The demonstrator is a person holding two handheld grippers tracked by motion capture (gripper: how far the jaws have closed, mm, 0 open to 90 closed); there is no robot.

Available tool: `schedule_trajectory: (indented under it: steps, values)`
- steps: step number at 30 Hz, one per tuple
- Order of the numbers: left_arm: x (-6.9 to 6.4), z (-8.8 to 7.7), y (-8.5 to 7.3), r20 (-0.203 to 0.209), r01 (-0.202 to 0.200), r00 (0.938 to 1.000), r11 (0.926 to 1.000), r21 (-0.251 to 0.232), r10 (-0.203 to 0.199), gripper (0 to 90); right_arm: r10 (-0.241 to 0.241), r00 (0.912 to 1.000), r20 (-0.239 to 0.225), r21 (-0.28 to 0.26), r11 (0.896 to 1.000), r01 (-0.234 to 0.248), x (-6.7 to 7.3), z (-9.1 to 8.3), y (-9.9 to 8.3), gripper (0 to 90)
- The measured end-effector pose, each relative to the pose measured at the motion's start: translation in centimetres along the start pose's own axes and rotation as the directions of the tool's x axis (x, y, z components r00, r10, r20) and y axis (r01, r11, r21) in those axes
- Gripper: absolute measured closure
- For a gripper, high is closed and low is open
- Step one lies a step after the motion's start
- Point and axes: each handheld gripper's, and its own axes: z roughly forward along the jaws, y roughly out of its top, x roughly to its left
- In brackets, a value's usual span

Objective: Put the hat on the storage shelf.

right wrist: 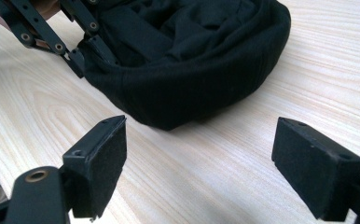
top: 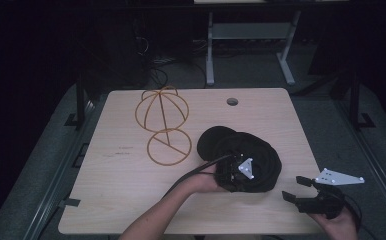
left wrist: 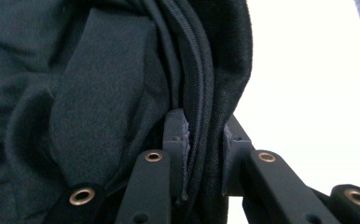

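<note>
We count one black cap and one gold wire hat stand on one wooden counter, which has one round cable hole. We also count two grippers at the near edge: the left gripper and the right gripper. Two white desk legs stand on the floor behind.

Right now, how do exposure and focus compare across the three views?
High view: dim, dark surroundings; the black cap loses detail, though the wire hat stand reads clearly. Left gripper view: the table behind the cap is blown out to white and the near fabric is slightly soft. Right gripper view: evenly lit, wood grain sharp.
</note>
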Motion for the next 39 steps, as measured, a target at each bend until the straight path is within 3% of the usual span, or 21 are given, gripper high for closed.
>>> schedule_trajectory:
  steps: [10,18,21,33,37,39]
  values:
    - [0.2,-1.9,0.5,0.016,0.013,0.9998,0.9968,-0.079,-0.012,77.6,0.002,1.0,-0.005,-0.019,1.0,-0.002,0.1,-0.2,0.1,17.5]
    - [0.2,-4.3,0.8,0.021,0.045,0.9989,0.9838,-0.174,-0.042,77.4,0.009,0.9999,0.007,-0.063,0.998,-0.009,0.3,-0.6,0.5,16.5]
    - [0.3,-5.5,0.9,0.032,0.062,0.9979,0.9736,-0.22,-0.057,77.2,0.014,0.9998,0.014,-0.108,0.994,-0.012,0.7,-1.0,0.9,16.2]
    - [0.8,-9.3,0.9,0.068,0.118,0.9926,0.9303,-0.347,-0.101,76.4,-0.012,0.9998,-0.019,-0.19,0.982,0.008,1.9,-1.5,3.1,16.2]
    - [0.7,-10.2,1.1,0.072,0.119,0.9925,0.9185,-0.377,-0.099,76.5,-0.015,0.9996,-0.024,-0.2,0.98,0.01,2.2,-1.4,3.6,16.2]
    - [0.7,-10.5,1.3,0.074,0.115,0.9928,0.9165,-0.383,-0.094,76.5,-0.018,0.9995,-0.026,-0.202,0.979,0.013,2.3,-1.2,3.9,16.0]
